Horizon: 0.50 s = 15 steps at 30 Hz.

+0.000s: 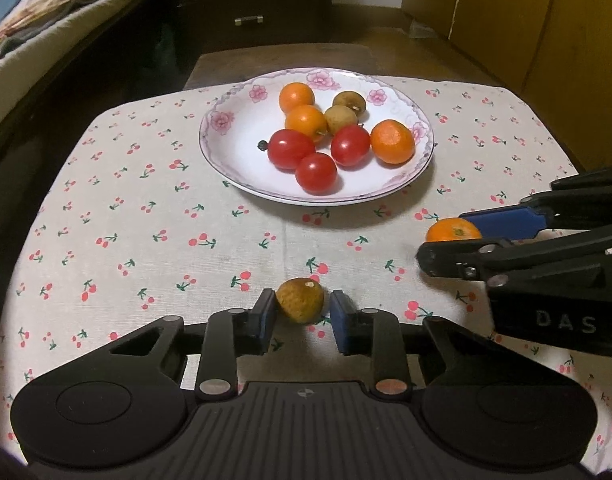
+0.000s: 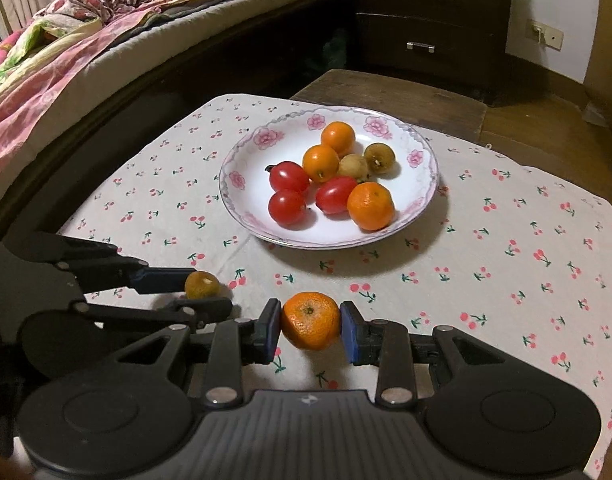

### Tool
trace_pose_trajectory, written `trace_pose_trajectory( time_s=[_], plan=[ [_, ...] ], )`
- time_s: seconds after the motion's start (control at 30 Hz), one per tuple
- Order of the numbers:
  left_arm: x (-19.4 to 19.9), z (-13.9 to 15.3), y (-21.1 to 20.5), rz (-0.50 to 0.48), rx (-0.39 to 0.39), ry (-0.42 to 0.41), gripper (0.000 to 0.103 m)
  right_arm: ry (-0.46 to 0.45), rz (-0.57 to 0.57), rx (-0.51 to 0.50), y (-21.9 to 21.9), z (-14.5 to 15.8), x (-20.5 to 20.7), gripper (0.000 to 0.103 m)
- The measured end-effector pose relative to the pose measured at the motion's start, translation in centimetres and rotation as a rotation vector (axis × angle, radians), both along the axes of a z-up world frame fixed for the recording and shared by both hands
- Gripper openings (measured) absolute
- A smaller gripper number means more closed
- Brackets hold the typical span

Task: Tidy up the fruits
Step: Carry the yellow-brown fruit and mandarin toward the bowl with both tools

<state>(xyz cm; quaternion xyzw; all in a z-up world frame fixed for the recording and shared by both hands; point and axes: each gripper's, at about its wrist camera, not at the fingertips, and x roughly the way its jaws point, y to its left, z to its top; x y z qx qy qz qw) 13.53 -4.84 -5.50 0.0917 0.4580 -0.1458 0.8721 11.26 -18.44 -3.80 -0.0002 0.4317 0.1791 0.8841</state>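
right gripper (image 2: 310,327) clamping orange (image 2: 310,326), plate (image 2: 241,188) beyond

Warm indoor light was dim; both fisheye views stayed sharp centrally, bowed and vignetted at corners.

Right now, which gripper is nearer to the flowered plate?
Right, though only slightly. The right gripper, holding the mandarin, sits just before the plate; the left gripper, holding a longan, sits further back.

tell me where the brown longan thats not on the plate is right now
In the left wrist view the loose longan sits low centre, between the left claw's blue pads, just above the cherry-print cloth and nearer the camera than the plate.
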Motion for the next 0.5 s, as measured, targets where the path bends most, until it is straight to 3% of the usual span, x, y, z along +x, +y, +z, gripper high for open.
trace_pose_trajectory(
  time_s=[0.5],
  plan=[
    [-2.4,0.2,-0.7,-0.011,0.015,0.022,0.033,0.043,-0.019,-0.033,-0.4,-1.2,-1.9,0.042]
  ],
)
